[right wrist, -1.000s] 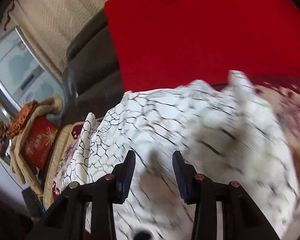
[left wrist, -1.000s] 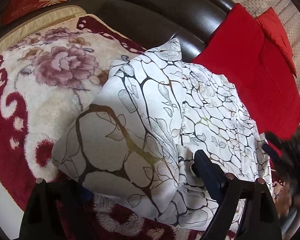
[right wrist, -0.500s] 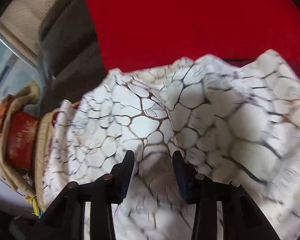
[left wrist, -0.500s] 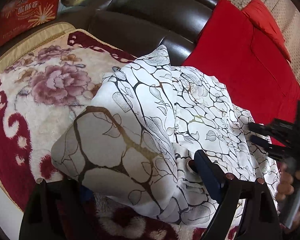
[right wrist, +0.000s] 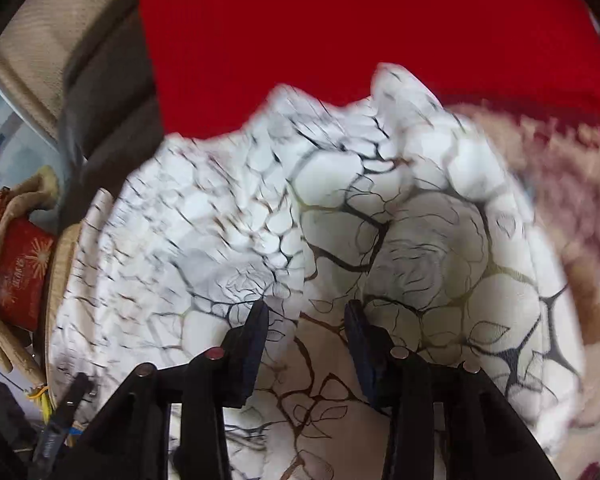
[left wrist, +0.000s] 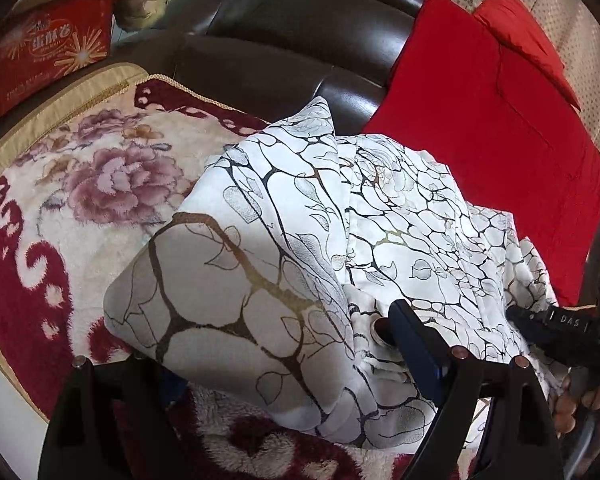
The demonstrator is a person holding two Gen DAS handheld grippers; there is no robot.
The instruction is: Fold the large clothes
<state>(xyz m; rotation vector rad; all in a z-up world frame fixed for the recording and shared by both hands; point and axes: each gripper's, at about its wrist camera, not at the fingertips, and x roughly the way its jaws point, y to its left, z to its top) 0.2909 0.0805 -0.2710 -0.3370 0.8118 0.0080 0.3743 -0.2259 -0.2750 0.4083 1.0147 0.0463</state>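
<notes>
A white garment (left wrist: 300,248) with a black and gold crackle print lies folded in a thick bundle on a floral plush blanket (left wrist: 71,184). My left gripper (left wrist: 275,344) is wide open, its jaws on either side of the bundle's near edge; the left finger is hidden under cloth and the right finger (left wrist: 412,340) rests on it by a metal snap (left wrist: 380,330). In the right wrist view my right gripper (right wrist: 306,312) is open just above the garment (right wrist: 380,240), holding nothing. It also shows in the left wrist view (left wrist: 556,324) at the garment's right edge.
A dark leather sofa back (left wrist: 300,40) rises behind the blanket. Red cushions (left wrist: 500,120) lean at the right, close behind the garment. A red box (left wrist: 47,48) and a tan cloth sit at the far left.
My right gripper has come down lower over the garment's right side and its view has shifted, showing more of the near fold. My left gripper has pulled back slightly, still straddling the bundle.
</notes>
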